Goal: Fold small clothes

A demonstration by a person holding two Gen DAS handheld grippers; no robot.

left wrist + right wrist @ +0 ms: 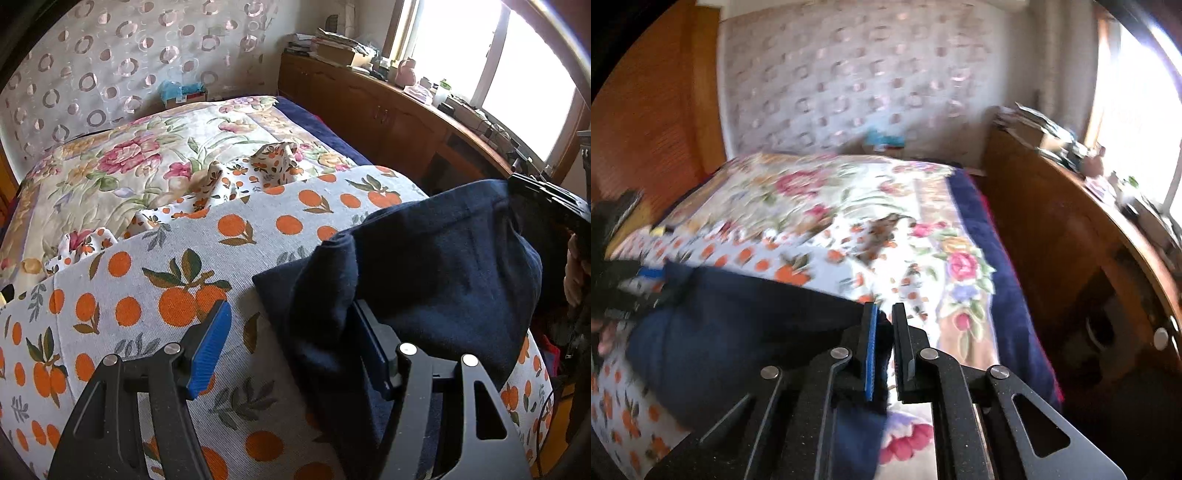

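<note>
— Fingers first: how do the left ones stand?
— Left fingers (pixel 291 350) are spread wide. A fold of the navy garment (pixel 424 266) drapes between them and over the right-hand finger, but the blue pad on the other side stands clear of the cloth, so nothing is clamped.
— And the right fingers?
— Right fingers (pixel 884 354) are drawn nearly together, with a narrow slit between them. Dark navy cloth fills the lower part of that slit, against the blue pad. The right wrist view is blurred, so whether the pads actually press the cloth I cannot tell.
— Where does the garment lie?
— It sits crumpled on the orange-print cloth (pixel 184 258), at the near end of the bed (pixel 321 125), towards the bed's right edge. One corner rises up towards the black tool at the right rim of the left wrist view.
— What covers the bed farther back?
— A floral quilt (pixel 122 166), with a bunched piece of smaller orange-print fabric (pixel 273 158) resting on it.
</note>
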